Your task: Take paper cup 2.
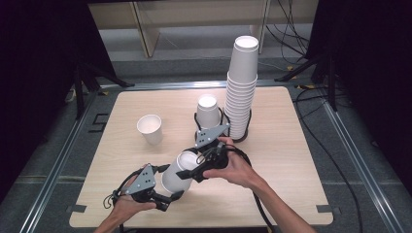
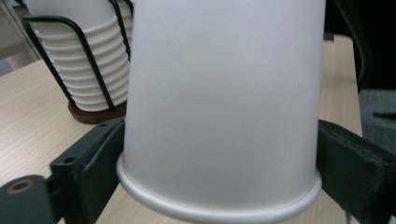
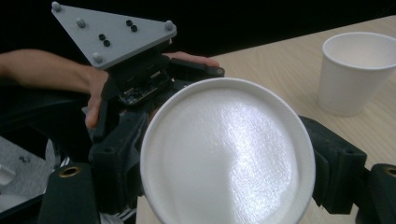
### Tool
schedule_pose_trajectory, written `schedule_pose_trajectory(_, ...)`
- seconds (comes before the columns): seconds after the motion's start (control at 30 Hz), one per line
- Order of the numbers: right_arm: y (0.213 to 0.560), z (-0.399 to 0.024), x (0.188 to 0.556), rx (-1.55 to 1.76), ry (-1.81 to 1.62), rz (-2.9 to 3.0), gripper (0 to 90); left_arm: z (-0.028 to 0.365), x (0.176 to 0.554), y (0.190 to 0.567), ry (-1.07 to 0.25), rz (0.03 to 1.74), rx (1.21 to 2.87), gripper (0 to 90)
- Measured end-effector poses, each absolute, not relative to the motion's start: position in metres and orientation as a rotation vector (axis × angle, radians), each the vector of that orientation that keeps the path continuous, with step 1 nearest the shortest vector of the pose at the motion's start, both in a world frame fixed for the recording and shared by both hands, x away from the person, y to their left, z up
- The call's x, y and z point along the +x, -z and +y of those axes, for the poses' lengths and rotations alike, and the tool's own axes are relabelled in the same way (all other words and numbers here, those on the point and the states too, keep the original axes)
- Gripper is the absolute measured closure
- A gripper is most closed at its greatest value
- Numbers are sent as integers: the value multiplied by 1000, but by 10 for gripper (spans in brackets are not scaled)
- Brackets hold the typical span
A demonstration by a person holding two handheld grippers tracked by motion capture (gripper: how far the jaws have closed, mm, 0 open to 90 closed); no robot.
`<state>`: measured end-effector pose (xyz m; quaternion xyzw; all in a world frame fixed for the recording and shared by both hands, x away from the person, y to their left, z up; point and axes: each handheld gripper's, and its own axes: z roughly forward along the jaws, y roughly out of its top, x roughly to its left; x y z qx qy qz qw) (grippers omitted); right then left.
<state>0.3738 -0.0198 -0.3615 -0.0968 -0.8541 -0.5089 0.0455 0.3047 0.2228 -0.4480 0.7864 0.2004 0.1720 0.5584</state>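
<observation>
One paper cup (image 1: 177,175), light and easily crushed, lies clasped at its rim by my right hand-held gripper (image 1: 194,172) and bracketed at its base by my left hand-held gripper (image 1: 171,183).

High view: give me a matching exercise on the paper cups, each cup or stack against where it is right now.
Things:
1. tall stack of paper cups
2. lone paper cup
3. nearest paper cup

Places:
a. between the left tongs and the right tongs
b. in a black wire holder at the far right
c. standing by itself, mouth up, on the table at the left

Pairs: 1-b, 2-c, 3-a
</observation>
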Motion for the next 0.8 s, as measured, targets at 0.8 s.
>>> schedule_pose_trajectory(0.8, 383, -46, 382, -502, 1881, -2183, 255, 230, 308, 446, -397, 551, 1649, 0)
